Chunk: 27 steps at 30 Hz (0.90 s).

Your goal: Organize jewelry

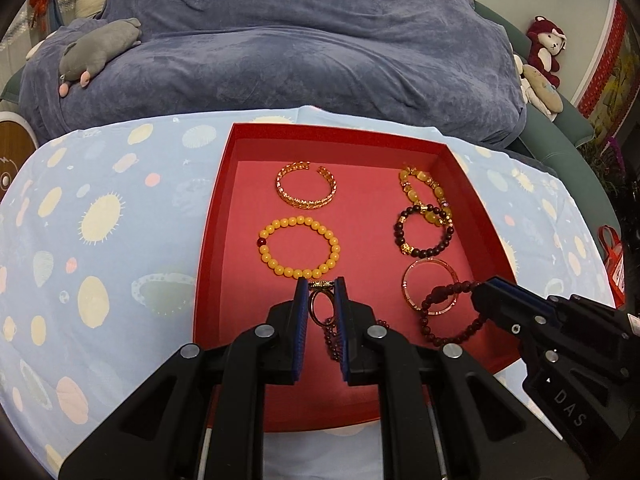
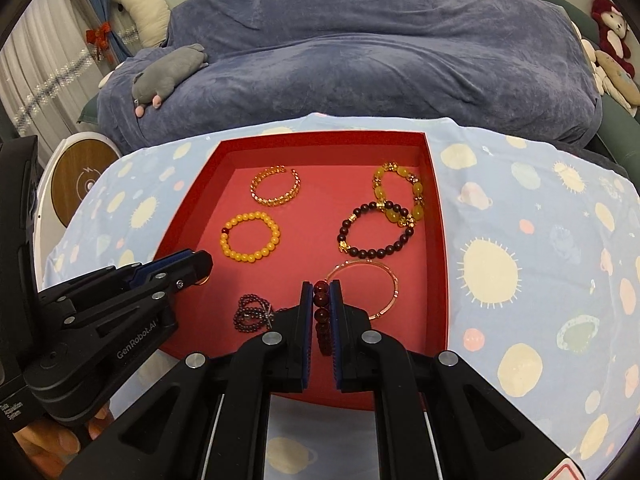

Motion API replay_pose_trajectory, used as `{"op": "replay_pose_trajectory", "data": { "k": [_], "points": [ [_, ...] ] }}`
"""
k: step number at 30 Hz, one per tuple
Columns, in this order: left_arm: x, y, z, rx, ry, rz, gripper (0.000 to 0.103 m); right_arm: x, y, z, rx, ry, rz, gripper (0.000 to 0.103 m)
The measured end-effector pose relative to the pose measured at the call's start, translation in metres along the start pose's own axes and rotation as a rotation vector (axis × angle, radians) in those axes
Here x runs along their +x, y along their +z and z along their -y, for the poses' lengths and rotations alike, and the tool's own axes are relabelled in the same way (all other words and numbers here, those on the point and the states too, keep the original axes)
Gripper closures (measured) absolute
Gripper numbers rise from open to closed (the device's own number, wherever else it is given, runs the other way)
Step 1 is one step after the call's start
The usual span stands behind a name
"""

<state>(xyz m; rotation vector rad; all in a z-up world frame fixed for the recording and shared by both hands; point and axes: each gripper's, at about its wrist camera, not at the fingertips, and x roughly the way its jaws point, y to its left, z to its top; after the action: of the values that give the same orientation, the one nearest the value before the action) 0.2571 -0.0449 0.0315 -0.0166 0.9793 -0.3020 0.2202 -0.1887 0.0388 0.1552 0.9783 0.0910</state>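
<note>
A red tray [image 1: 216, 216] [image 2: 438, 240] lies on the patterned cloth and holds several bracelets. My left gripper [image 1: 321, 286] [image 2: 200, 270] is shut on a thin gold bangle [image 1: 319, 306] at the tray's near left, with a small purple bead bracelet [image 2: 252, 314] below it. My right gripper [image 2: 321, 288] [image 1: 486, 288] is shut on a dark red bead bracelet [image 2: 321, 308] [image 1: 452, 312] over a rose-gold bangle [image 2: 384, 284]. Farther back lie a yellow bead bracelet [image 1: 298, 246], a gold cuff [image 1: 306, 186], a dark bead bracelet [image 2: 376, 230] and a yellow stone bracelet [image 2: 398, 194].
The table wears a light blue cloth with planet prints [image 1: 92, 240]. Behind it is a sofa under a blue-grey blanket [image 1: 304, 48] with a grey plush [image 1: 100, 50]. Plush toys [image 2: 612, 40] sit at the far right. A round wooden-faced device [image 2: 82, 184] stands at the left.
</note>
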Motion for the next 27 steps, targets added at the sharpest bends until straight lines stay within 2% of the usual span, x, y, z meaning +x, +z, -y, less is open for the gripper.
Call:
{"op": "replay_pose_trajectory", "data": {
  "k": [4,6,7,8,9,10,12,17,27],
  "points": [
    [0.007,-0.002,-0.001,-0.003,0.013,-0.006,0.09,0.005,-0.002,0.008,0.017,-0.02,-0.005,0.094],
    [0.005,-0.003,-0.002,-0.01,0.016,0.005,0.089,0.001,-0.003,0.01,0.018,-0.032,0.007,0.088],
    [0.003,-0.003,-0.002,-0.015,0.028,0.009,0.08,-0.001,-0.003,0.011,0.017,-0.042,0.015,0.085],
    [0.002,-0.003,-0.003,-0.023,0.037,0.011,0.073,-0.004,-0.003,0.012,0.017,-0.051,0.023,0.078],
    [-0.001,-0.003,-0.004,-0.032,0.049,0.016,0.062,-0.008,-0.004,0.013,0.02,-0.056,0.034,0.073],
    [-0.004,-0.003,-0.005,-0.04,0.054,0.027,0.06,-0.012,-0.004,0.013,0.023,-0.061,0.043,0.071],
    [-0.012,-0.004,-0.007,-0.044,0.051,0.039,0.059,-0.023,-0.007,0.014,0.028,-0.062,0.061,0.066],
    [-0.038,-0.014,-0.013,-0.049,0.055,0.069,0.057,-0.052,-0.022,0.013,0.027,-0.054,0.083,0.065],
    [-0.074,-0.073,-0.02,-0.044,0.088,0.037,0.056,-0.083,-0.083,0.004,0.03,-0.05,0.037,0.065]
  ]
}}
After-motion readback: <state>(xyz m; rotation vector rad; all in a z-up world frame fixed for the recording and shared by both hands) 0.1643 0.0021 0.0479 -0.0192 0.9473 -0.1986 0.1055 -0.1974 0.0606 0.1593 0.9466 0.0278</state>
